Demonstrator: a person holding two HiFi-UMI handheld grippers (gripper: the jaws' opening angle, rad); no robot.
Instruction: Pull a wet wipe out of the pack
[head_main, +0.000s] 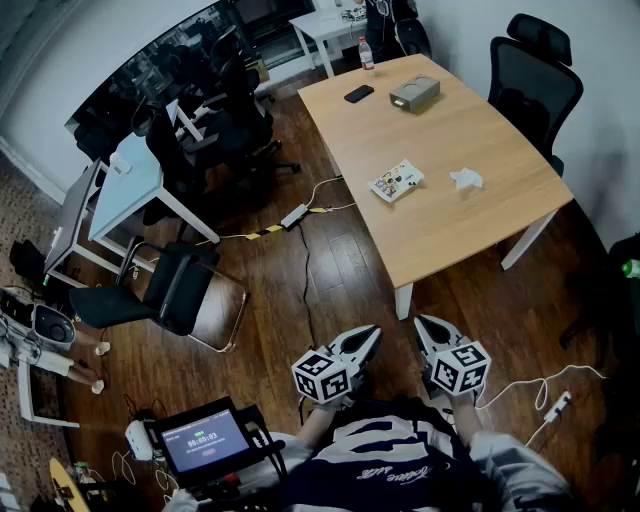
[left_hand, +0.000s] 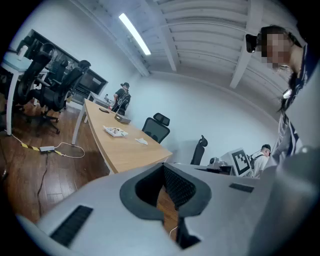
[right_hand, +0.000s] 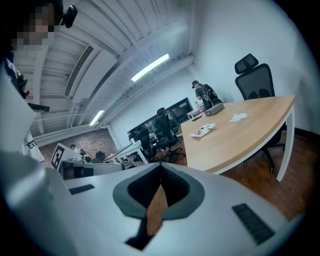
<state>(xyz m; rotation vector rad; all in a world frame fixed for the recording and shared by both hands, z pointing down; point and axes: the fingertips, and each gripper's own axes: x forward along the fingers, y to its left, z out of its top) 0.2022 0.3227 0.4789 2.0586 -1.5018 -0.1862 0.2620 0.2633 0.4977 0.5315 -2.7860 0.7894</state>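
Note:
The wet wipe pack (head_main: 397, 182) lies flat on the wooden table (head_main: 440, 230), with a crumpled white wipe (head_main: 466, 179) to its right. Both grippers are held close to the person's body, well short of the table, over the floor. My left gripper (head_main: 371, 336) and my right gripper (head_main: 424, 326) are both shut, with nothing between their jaws. In the left gripper view the pack (left_hand: 115, 132) and the wipe (left_hand: 142, 141) appear far off beyond the left gripper (left_hand: 163, 172). In the right gripper view the pack (right_hand: 202, 130) and the wipe (right_hand: 238, 118) lie far beyond the right gripper (right_hand: 160, 172).
A grey box (head_main: 414, 93), a phone (head_main: 358, 94) and a bottle (head_main: 366, 54) sit at the table's far end. A black office chair (head_main: 531, 66) stands behind the table, another chair (head_main: 180, 293) on the floor at left. Cables (head_main: 305, 214) run across the wooden floor.

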